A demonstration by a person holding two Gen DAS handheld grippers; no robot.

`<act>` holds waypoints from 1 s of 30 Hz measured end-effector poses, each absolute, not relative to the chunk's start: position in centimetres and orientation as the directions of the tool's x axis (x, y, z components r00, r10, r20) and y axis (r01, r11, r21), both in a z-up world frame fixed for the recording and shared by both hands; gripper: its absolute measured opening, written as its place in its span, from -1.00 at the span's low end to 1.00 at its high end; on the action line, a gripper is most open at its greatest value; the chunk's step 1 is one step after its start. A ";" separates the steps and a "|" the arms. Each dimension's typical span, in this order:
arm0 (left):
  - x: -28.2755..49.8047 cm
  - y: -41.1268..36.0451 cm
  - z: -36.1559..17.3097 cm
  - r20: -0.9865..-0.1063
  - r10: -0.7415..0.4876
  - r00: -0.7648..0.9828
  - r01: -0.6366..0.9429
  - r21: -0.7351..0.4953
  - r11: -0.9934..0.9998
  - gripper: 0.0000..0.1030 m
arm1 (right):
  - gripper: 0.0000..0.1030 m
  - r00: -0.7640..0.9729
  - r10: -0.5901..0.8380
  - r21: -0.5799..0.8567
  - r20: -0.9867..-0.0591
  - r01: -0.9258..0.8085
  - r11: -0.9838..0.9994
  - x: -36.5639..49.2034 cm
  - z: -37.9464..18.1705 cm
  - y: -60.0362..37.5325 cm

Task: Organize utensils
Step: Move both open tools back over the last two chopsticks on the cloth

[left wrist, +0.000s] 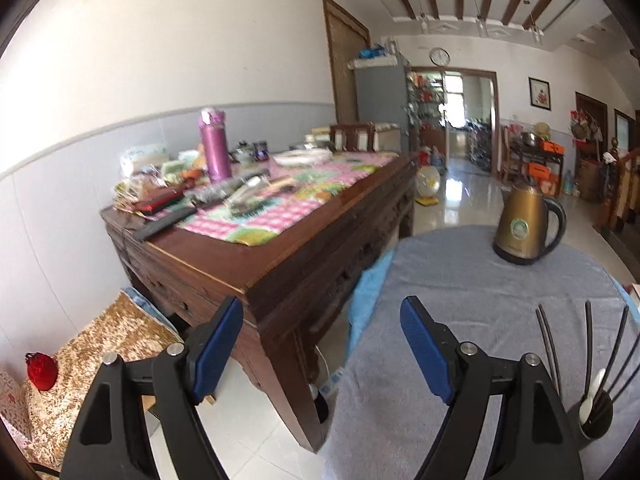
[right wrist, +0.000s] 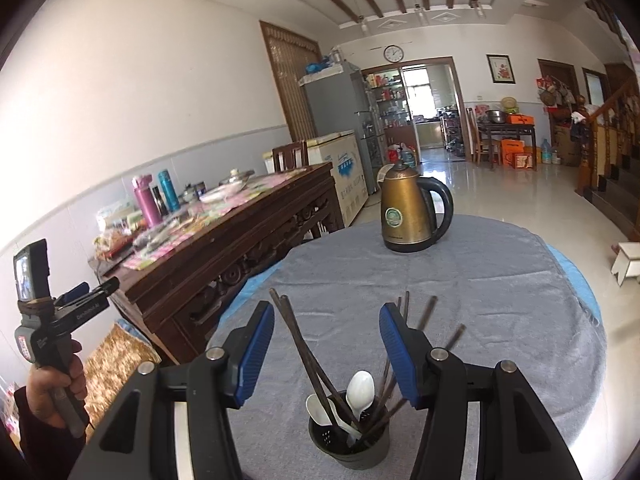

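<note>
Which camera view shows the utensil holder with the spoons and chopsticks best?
The right wrist view. There the utensil holder stands whole on the grey cloth, with two white spoons and dark chopsticks inside. The left wrist view shows it only at the lower right edge, partly cut off by the tongs.

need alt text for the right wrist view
Open blue-padded tongs hover over a dark holder of chopsticks and white spoons on a grey-clothed round table. A brass-coloured kettle stands farther back.
</note>
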State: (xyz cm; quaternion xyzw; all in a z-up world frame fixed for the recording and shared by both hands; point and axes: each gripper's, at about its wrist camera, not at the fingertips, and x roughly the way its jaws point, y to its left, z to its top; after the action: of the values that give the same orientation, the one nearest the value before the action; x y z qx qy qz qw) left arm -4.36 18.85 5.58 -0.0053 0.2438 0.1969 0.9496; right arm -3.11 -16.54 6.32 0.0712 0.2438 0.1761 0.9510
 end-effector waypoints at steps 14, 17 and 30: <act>0.4 11.5 4.5 -0.543 0.235 0.806 -0.194 0.133 0.972 0.58 | 0.15 0.843 0.033 -0.048 -0.536 -0.070 0.996 0.2 8.1 -17.0; 1.5 10.1 4.8 -0.552 0.220 0.804 -0.172 0.137 0.975 0.58 | 0.16 0.843 -0.031 -0.085 -0.537 -0.018 0.996 0.7 8.2 -18.1; 6.5 5.7 4.8 -0.566 0.153 0.810 -0.071 0.164 0.984 0.58 | 0.28 0.812 -0.256 -0.155 -0.525 0.205 0.966 4.0 6.8 -25.8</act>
State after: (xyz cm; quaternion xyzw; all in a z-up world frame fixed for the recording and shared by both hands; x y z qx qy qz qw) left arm 6.54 5.75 4.76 0.0675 0.3025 0.0591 0.9489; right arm 4.02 -25.80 6.78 -0.0456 0.2817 -0.1212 0.9507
